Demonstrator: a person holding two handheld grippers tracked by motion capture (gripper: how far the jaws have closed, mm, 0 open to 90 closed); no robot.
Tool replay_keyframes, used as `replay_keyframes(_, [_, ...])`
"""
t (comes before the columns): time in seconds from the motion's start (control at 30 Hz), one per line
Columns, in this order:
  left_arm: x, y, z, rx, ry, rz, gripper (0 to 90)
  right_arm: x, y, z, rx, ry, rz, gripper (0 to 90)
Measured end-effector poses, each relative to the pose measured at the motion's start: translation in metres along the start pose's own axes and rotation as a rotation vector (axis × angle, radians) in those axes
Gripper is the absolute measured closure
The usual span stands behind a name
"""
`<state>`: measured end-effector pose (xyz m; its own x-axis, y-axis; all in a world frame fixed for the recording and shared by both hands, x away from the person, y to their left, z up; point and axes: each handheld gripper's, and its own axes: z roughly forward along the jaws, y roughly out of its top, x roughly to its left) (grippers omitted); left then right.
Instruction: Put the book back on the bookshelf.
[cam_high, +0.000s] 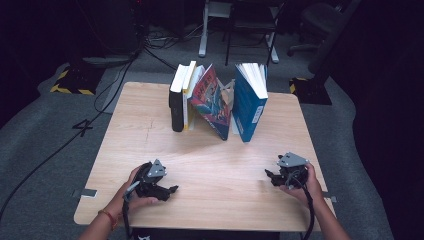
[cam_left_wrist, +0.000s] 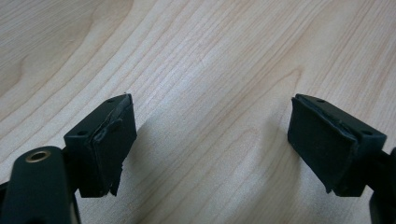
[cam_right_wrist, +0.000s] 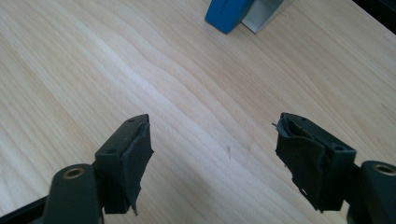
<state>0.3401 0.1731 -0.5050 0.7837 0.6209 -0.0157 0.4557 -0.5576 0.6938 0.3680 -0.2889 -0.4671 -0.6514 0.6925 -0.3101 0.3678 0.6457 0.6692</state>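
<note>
With both grippers, left (cam_high: 172, 189) and right (cam_high: 268, 175), spread empty, steer your right one toward twelve o'clock, squarely onto the leaning blue hardcover book (cam_high: 248, 107).

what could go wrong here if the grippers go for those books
The red book leans steeply between the yellow-spined book and the blue book; pulling either neighbour could drop it flat. Both the left gripper and right gripper are open and empty, far from the row.
</note>
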Motion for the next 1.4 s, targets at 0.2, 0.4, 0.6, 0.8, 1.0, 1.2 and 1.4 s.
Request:
replay_keyframes(0.2, [0.0, 0.0, 0.0, 0.0, 0.0, 0.0, 15.9, 0.001, -0.02, -0.009, -0.017, 0.042, -0.009, 25.8])
replay_keyframes(0.4, [0.0, 0.0, 0.0, 0.0, 0.0, 0.001, 15.9, 0.002, -0.036, -0.014, -0.018, 0.069, 0.024, 21.8])
replay_keyframes(0.6, [0.0, 0.0, 0.0, 0.0, 0.0, 0.0, 15.9, 0.004, -0.05, -0.018, -0.008, 0.074, 0.042, 21.3])
replay_keyframes(0.8, [0.0, 0.0, 0.0, 0.0, 0.0, 0.0, 15.9, 0.003, -0.064, -0.023, -0.017, 0.08, 0.087, 21.3])
replay_keyframes(1.0, [0.0, 0.0, 0.0, 0.0, 0.0, 0.0, 15.9, -0.001, -0.083, -0.028, -0.051, 0.137, 0.198, 20.3])
replay_keyframes(1.2, [0.0, 0.0, 0.0, 0.0, 0.0, 0.0, 15.9, -0.007, -0.089, -0.029, -0.04, 0.165, 0.267, 17.2])
replay_keyframes(1.4, [0.0, 0.0, 0.0, 0.001, 0.0, -0.002, 15.8, -0.007, -0.088, -0.028, -0.037, 0.166, 0.267, 16.6])
